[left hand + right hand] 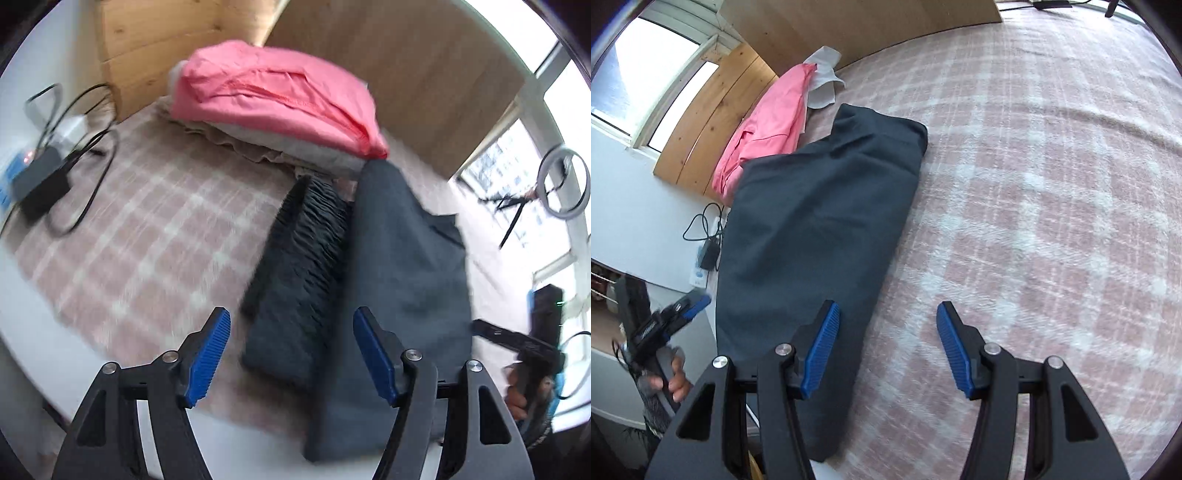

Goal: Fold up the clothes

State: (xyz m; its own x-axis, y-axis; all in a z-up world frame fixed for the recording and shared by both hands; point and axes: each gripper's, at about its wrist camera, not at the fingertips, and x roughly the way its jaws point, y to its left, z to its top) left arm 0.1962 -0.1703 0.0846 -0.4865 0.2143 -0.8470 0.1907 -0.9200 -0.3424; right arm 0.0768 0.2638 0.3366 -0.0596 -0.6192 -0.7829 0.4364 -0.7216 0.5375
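A dark grey folded garment (816, 229) lies lengthwise on a bed covered with a pink and white checked blanket (1052, 206), its near end reaching the bed's near edge and its far end stopping short of a pile of other clothes. In the left wrist view the same garment (399, 266) shows a black gathered waistband (299, 251) lying along its left side. Beyond it, against a light wooden headboard (406, 62), sits a coral pink garment (273, 96) stacked on pale grey and beige folded pieces. The left gripper (291, 350) hovers above the near part of the dark garment with its blue ribbed pads spread apart and nothing between them. The right gripper (888, 343) hangs over the checked blanket just to the right of the garment's near end, its blue pads likewise spread and empty; its left pad sits over the garment's edge in the picture, though whether it touches cannot be told. Each view catches the other gripper at its edge, held by a person's hand (674, 380). On a white surface to the left of the bed lie a black power adapter (40, 184) and looping black cables (92, 147). Bright windows (639, 62) stand beyond the headboard. Both views are slightly blurred.
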